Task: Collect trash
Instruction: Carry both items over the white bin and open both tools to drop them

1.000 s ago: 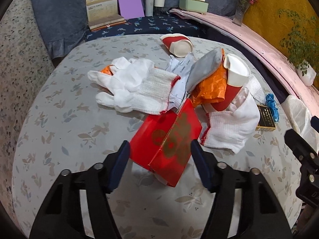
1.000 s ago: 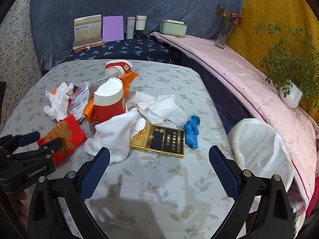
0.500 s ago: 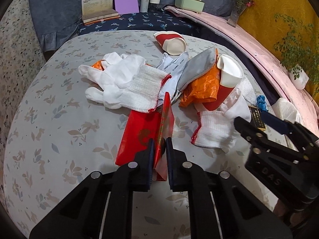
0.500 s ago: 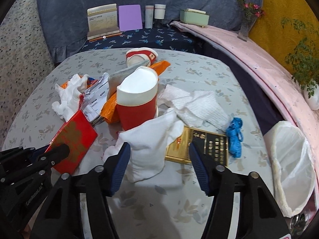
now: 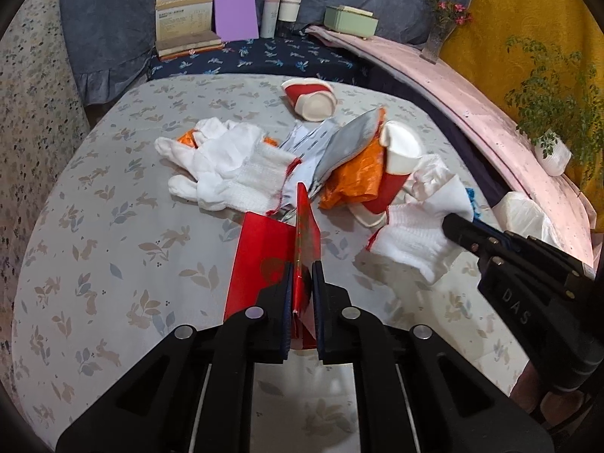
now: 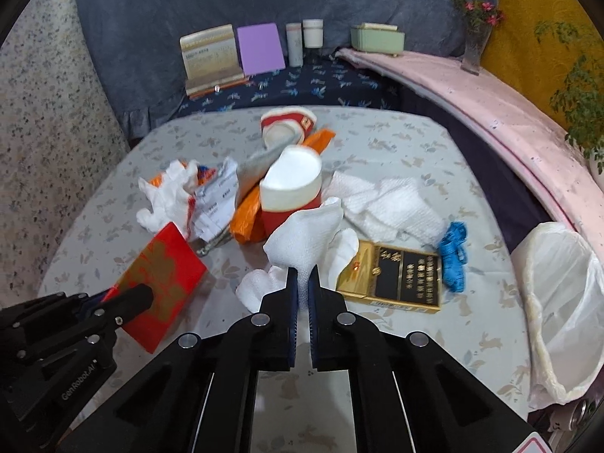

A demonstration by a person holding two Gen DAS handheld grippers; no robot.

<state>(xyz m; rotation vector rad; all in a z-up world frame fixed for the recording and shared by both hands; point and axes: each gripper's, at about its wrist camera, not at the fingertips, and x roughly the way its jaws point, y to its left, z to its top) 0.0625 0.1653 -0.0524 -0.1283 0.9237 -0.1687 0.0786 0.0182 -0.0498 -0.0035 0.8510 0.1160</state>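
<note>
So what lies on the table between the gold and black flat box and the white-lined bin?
Only a crumpled blue glove, touching the gold and black flat box; then bare tablecloth up to the white-lined bin, in the right wrist view.

Right gripper (image 6: 303, 283) clamped on crumpled white cotton glove (image 6: 305, 238), flanked by flat gold-and-black carton (image 6: 400, 279), red-and-white paper cup (image 6: 290, 192) and red gift box (image 6: 162, 275) pinched by left gripper (image 6: 132, 298), on leaf-print tablecloth (image 6: 396, 143).

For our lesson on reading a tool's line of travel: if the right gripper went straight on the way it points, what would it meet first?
The right gripper is shut on the white glove. Straight ahead, the red-and-white paper cup probably comes first, though depth is unclear.
</note>
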